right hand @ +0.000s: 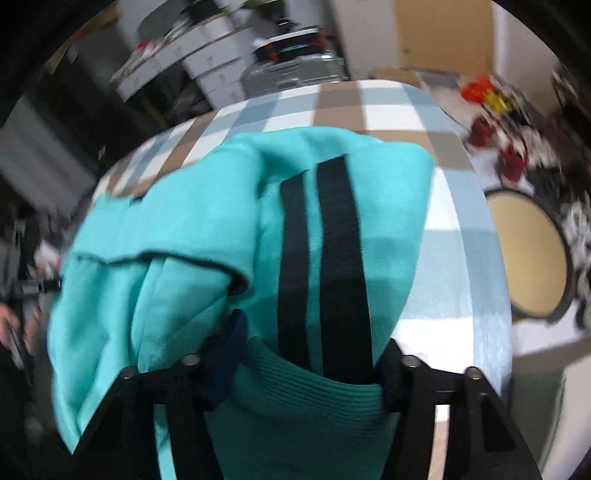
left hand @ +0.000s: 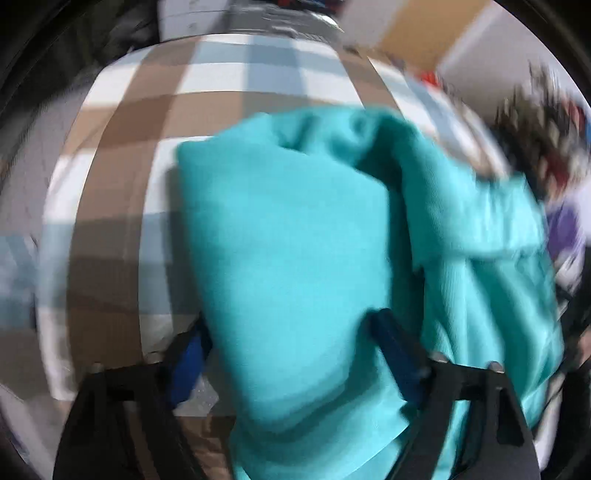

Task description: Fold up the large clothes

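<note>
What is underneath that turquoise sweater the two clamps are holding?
Beneath the turquoise sweater lies a checked cloth in brown, white and pale blue. It shows around the garment's edges in both views; whatever lies directly under the sweater is covered, so I cannot tell.

The setting reads as a lived-in home room that doubles as storage. A desk covered with a checked cloth of white, pale blue and brown squares (right hand: pixel 399 107) fills the middle of both views. Behind it in the right wrist view stand stacked pale grey cardboard boxes (right hand: pixel 218 70) and a clear plastic storage bin (right hand: pixel 295 72) with things piled on top. A tall tan cardboard panel (right hand: pixel 443 35) leans against a white wall. To the right, a round beige disc with a black rim (right hand: pixel 528 251) sits near a blurred heap of red, yellow and dark items (right hand: pixel 498 107) on the floor.
</note>
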